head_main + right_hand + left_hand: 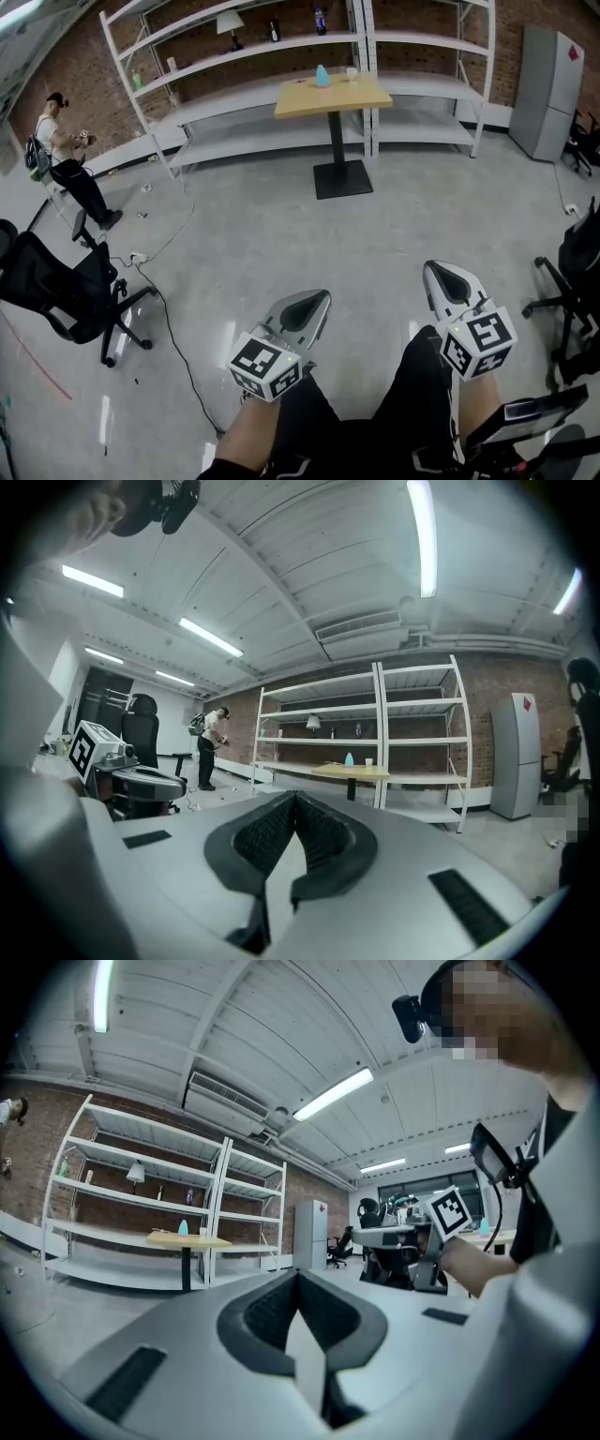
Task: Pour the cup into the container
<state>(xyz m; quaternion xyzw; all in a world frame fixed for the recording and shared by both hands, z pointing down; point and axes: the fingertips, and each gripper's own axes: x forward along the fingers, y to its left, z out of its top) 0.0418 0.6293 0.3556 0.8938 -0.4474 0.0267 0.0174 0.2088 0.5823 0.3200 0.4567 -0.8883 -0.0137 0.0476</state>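
Note:
A small wooden table (333, 97) stands far ahead across the floor. On it are a light blue container (322, 76) and a small white cup (352, 73). Both also show tiny in the left gripper view, container (183, 1228) and cup (202, 1232), and in the right gripper view, container (349, 758) and cup (369, 761). My left gripper (322, 295) and right gripper (433, 267) are held level in front of my legs, far from the table. Each has its jaws closed tip to tip with nothing between them.
A black office chair (66, 286) and a floor cable (169, 328) lie to the left. A person (61, 155) stands by the white shelving (281, 56). A grey cabinet (548, 89) and another chair (577, 272) are at the right.

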